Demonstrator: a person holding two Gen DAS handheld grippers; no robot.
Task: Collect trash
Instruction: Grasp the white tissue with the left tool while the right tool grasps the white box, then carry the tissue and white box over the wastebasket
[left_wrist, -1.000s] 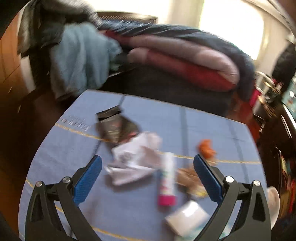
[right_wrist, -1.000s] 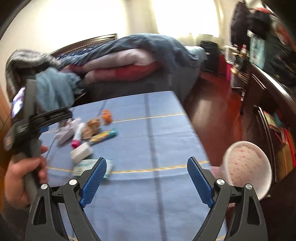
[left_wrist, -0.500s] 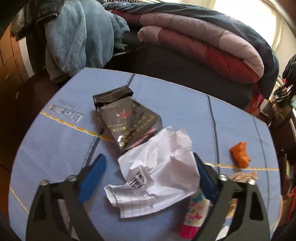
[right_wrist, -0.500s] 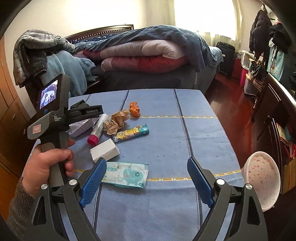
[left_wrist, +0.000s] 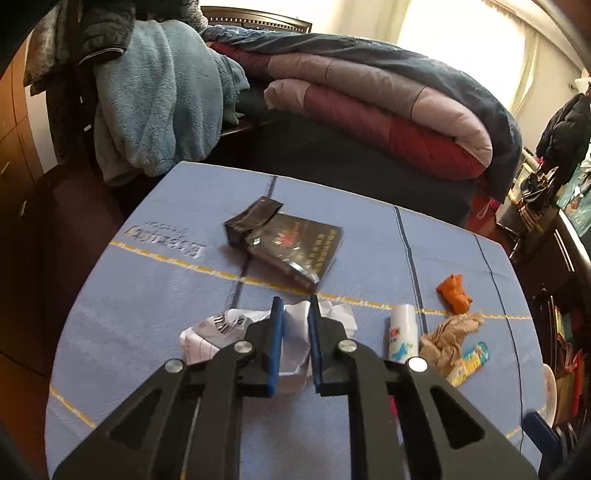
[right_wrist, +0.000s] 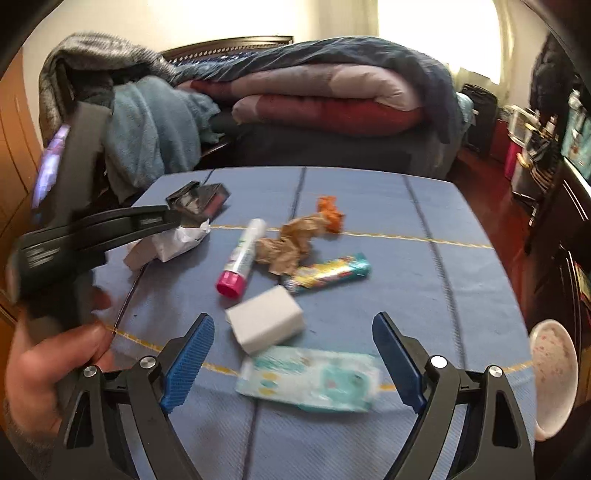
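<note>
Left gripper (left_wrist: 295, 314): we are pinching the crumpled paper (left_wrist: 295, 343), fingers nearly closed on it, low over the blue table (left_wrist: 166, 295).
Right gripper (right_wrist: 293, 354): we are holding it wide open, gripping nothing, above the white block (right_wrist: 264, 319) and wipes pack (right_wrist: 310, 376).
Around: black packet (left_wrist: 291, 245) lying at 12 o'clock of the paper; glue stick (left_wrist: 402, 332) and brown wad (left_wrist: 448, 334) at 3 o'clock.
Paper: white, creased, printed with bars.

Behind the blue-clothed surface (right_wrist: 369, 192), a bed (right_wrist: 332, 147) piled with a folded red, pink and navy quilt (left_wrist: 388, 107); light-blue fleece blanket (left_wrist: 155, 96) heaped at its left; dark wood dresser (right_wrist: 569, 229) along the right.
</note>
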